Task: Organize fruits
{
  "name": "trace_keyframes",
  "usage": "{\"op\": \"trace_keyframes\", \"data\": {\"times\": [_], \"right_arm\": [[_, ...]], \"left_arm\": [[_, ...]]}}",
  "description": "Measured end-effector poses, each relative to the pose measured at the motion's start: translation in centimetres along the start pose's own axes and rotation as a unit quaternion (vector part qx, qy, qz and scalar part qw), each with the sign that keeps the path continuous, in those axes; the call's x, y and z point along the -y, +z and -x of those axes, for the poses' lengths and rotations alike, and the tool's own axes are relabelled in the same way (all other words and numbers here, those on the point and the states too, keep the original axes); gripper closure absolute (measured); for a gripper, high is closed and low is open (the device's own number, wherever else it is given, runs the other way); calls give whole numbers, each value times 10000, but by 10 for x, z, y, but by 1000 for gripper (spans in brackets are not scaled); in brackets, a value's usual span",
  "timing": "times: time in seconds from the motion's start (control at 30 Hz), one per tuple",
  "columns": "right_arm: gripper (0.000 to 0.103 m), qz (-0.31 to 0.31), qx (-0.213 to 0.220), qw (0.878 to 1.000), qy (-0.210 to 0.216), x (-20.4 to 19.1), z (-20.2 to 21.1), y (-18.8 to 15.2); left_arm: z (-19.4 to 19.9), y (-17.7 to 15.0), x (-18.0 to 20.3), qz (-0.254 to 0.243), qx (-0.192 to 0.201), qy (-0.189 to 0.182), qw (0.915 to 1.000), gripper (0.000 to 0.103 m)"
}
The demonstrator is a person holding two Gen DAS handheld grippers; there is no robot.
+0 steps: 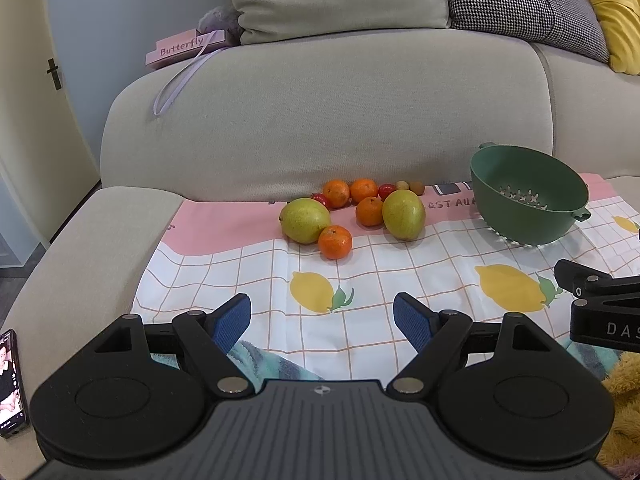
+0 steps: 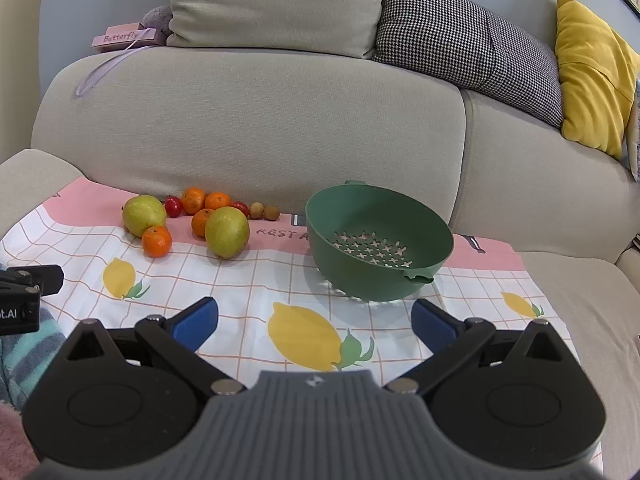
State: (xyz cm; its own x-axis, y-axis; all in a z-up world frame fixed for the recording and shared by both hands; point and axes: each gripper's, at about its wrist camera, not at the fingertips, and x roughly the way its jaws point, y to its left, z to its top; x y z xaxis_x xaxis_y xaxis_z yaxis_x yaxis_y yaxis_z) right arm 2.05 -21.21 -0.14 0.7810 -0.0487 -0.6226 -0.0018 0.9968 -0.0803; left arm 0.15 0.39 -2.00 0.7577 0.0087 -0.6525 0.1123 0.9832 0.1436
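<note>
Fruit lies in a cluster on a lemon-print cloth (image 1: 360, 280) (image 2: 248, 280) spread over a sofa seat: two green pears (image 1: 305, 220) (image 1: 403, 214) (image 2: 143, 215) (image 2: 227, 231), several small oranges (image 1: 335, 242) (image 2: 157, 241), red cherry tomatoes (image 1: 386, 191) (image 2: 173, 205) and two small brown fruits (image 1: 416, 187) (image 2: 271, 212). An empty green colander (image 1: 528, 196) (image 2: 378, 240) stands to the right of the cluster. My left gripper (image 1: 322, 322) is open, low over the cloth's front edge, short of the fruit. My right gripper (image 2: 314, 322) is open in front of the colander.
The beige sofa backrest (image 1: 320, 112) rises right behind the fruit, with cushions on top. A pink "Butterfly" box (image 1: 184, 46) sits on the backrest. The sofa armrest (image 1: 92, 248) is at left, with a phone (image 1: 10, 380) on it. A striped towel (image 1: 272, 360) lies under the cloth's front.
</note>
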Motion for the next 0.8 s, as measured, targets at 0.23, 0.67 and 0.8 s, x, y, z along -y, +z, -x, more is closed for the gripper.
{"op": "trace_keyframes", "data": {"times": [0.23,0.67,0.8], "right_arm": [[4,9,10,10000,-10,3,0,0],[4,-67,-28,9999,-115,6,3,-2],[4,-96,-33,9999,-112,6,4,-3]], "left_arm": [[1,2,0,-9,19,4,10000,8],[4,4,6,-132,-5,-8,9999,8],[3,5,5,-124,-31,-38,9999,8]]}}
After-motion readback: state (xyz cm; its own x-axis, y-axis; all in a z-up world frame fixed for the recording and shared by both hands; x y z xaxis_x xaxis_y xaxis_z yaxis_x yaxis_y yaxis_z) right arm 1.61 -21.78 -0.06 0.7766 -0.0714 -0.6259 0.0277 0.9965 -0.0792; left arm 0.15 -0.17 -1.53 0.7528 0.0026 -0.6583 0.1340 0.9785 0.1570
